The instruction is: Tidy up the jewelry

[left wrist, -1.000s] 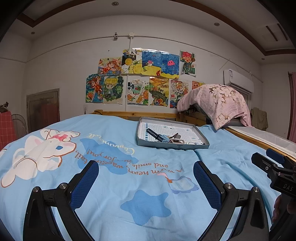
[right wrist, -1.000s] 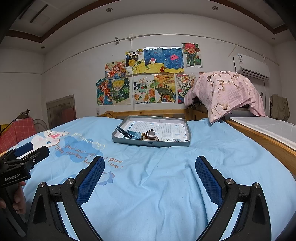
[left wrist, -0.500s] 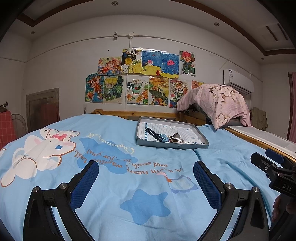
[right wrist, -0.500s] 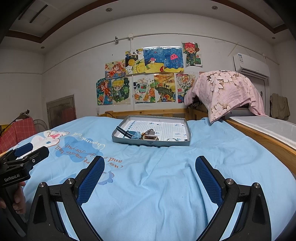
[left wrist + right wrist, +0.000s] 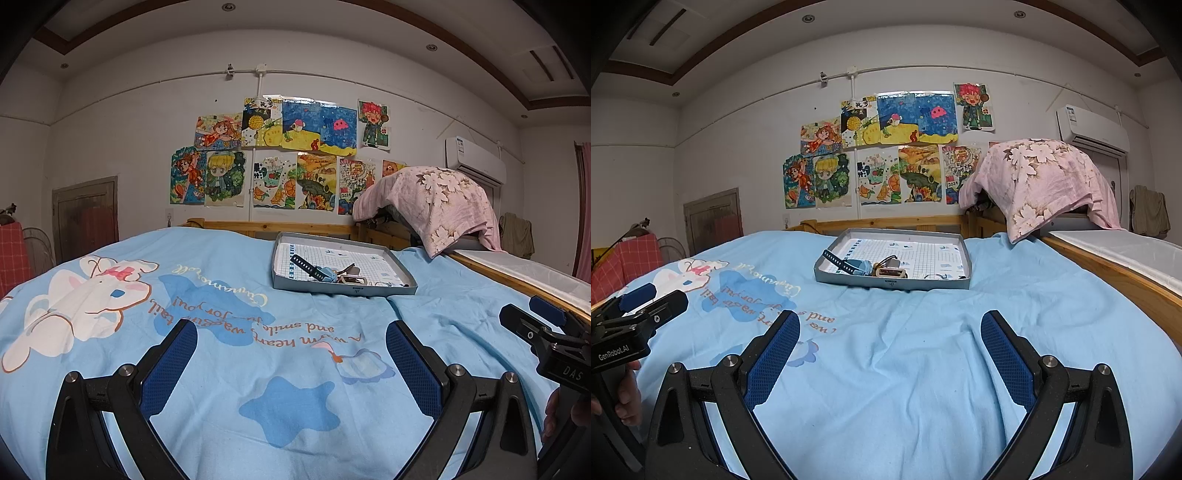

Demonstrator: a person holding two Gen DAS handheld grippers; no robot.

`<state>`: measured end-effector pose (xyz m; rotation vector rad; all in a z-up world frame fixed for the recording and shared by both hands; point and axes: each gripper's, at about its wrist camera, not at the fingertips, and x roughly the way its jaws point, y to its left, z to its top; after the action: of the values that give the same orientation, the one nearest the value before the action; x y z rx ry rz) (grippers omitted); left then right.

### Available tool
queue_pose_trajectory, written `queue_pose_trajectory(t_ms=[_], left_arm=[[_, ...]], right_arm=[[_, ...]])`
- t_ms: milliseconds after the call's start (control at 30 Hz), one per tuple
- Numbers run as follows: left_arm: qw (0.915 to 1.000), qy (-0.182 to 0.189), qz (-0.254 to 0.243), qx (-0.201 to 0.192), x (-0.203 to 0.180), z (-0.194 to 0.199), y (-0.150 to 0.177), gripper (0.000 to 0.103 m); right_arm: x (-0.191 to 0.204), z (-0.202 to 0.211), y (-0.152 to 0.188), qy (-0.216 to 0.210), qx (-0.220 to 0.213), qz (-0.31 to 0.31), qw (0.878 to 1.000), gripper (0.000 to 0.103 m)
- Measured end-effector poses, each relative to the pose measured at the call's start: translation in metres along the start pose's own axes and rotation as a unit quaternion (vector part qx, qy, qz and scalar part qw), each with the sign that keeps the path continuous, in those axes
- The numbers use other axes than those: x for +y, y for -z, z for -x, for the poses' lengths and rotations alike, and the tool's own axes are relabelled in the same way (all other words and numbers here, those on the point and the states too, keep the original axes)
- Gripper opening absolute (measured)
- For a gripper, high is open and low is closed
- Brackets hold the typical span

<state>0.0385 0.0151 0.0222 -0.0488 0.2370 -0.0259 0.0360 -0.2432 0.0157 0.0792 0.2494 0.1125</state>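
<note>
A shallow grey tray (image 5: 380,290) (image 5: 923,283) with a white gridded floor sits on the blue bedspread, far ahead of both grippers. Inside it lie a blue watch (image 5: 316,271) (image 5: 849,265) with a dark strap, a beige watch (image 5: 351,278) (image 5: 891,272) beside it, and some small items near the tray's right front that are too small to make out. My left gripper (image 5: 291,350) is open, low over the bedspread, with nothing between its fingers. My right gripper (image 5: 890,338) is likewise open and holds nothing.
The blue cartoon-print bedspread (image 5: 221,314) covers the bed. A wooden bed rail (image 5: 1115,273) runs along the right; a wooden headboard (image 5: 886,221) stands behind the tray. A pink flowered cloth (image 5: 1041,177) drapes over something at back right. Each view shows the other gripper at its edge.
Both views have drifted very slightly; the tray and its contents have not moved. Both grippers stay open.
</note>
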Motion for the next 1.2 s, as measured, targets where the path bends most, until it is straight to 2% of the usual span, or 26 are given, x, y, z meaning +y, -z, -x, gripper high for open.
queue_pose_trajectory(t_ms=[1200], left_arm=[[1.0000,-0.003,-0.008,-0.004,-0.0037,0.0044,0.0038,0.103]], right_arm=[[0.0007,-0.0012,0.0055,-0.005,0.002,0.005,1.000,0.096]])
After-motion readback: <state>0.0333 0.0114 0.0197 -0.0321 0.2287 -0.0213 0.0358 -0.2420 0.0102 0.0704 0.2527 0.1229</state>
